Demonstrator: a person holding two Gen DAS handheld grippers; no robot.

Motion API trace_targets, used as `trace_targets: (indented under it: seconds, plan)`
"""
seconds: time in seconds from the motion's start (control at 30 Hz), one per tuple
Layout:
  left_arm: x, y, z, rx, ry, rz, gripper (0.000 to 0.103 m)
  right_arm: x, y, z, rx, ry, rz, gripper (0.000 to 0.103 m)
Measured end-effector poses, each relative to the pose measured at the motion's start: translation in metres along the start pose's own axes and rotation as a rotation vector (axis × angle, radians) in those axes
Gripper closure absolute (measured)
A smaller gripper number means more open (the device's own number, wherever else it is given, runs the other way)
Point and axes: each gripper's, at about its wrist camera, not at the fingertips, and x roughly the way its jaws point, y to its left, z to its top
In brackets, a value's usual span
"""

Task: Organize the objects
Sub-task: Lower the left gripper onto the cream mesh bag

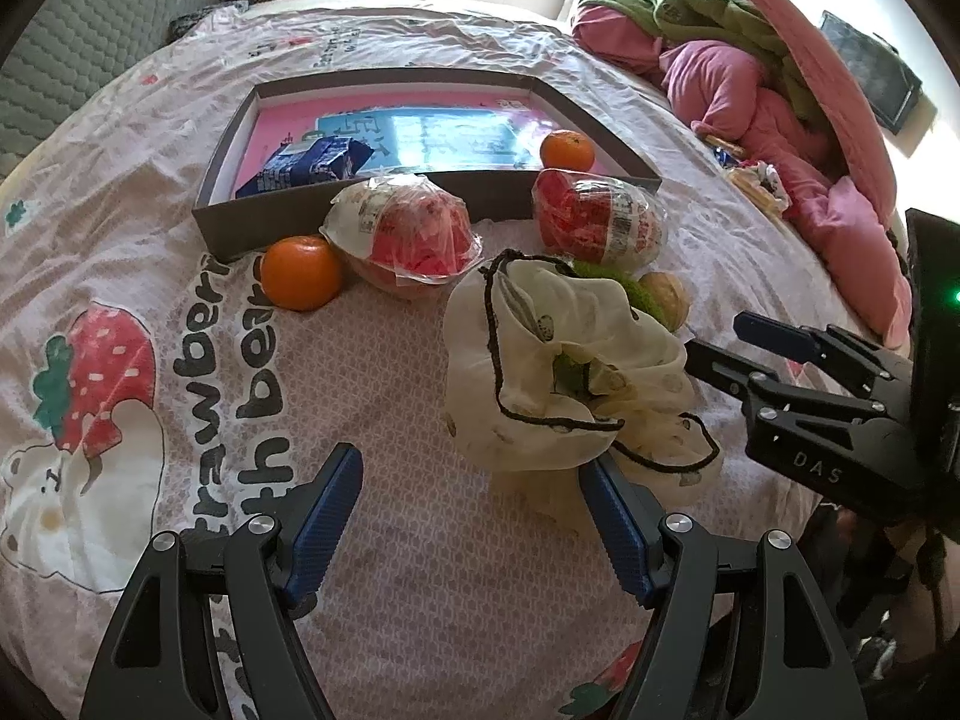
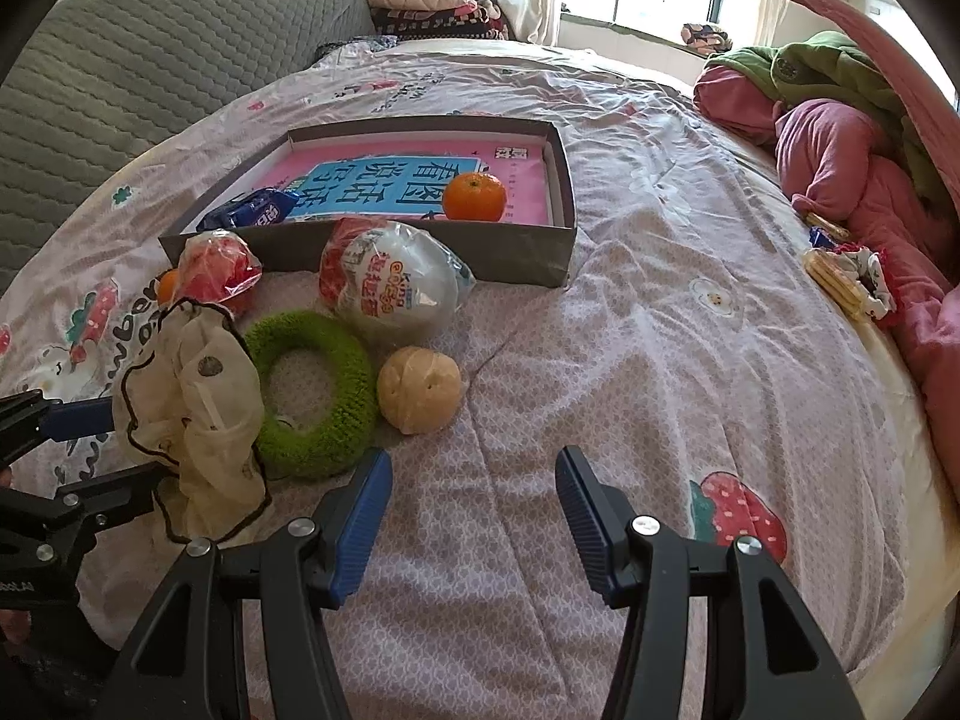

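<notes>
- Hovering wide and empty, the left tool (image 1: 471, 480) should close on the cloth pouch (image 1: 558, 372) just ahead, probably touching its right finger.
- Right tool (image 2: 471, 483), half-open and empty, should take the beige ball (image 2: 419, 390) ahead-left.

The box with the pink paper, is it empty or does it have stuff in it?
Not empty. The box holds an orange and a blue packet, lying on the pink paper.

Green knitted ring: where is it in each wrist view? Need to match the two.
Left wrist: green knitted ring right of centre, mostly hidden behind the cream drawstring bag.
Right wrist: ring lower left, fully visible, flat on the bedspread.
Shared landmark: grey box behind it.
</notes>
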Motion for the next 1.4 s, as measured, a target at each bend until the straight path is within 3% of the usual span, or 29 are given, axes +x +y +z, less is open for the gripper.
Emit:
trace_targets:
  seconds: [0.5,0.87,1.13,1.27,1.4]
  plan:
    - [0.013,0.003,0.017,-0.047,0.012,-0.047,0.027,0.015,-0.002,0.008,-0.002,0.003,0.001,0.047]
    - [0.026,0.010,0.024,-0.127,0.044,-0.141,0.028,0.021,-0.001,0.015,-0.029,-0.020,0.010,0.047]
    - [0.031,0.012,0.027,-0.150,0.044,-0.166,0.027,0.029,0.007,0.022,-0.080,-0.040,0.012,0.047]
    - [0.030,0.010,0.029,-0.145,0.039,-0.184,0.036,0.034,0.008,0.026,-0.089,-0.050,0.026,0.049]
    - [0.032,0.008,0.030,-0.144,0.042,-0.212,0.048,0.037,0.005,0.027,-0.064,-0.054,0.075,0.060]
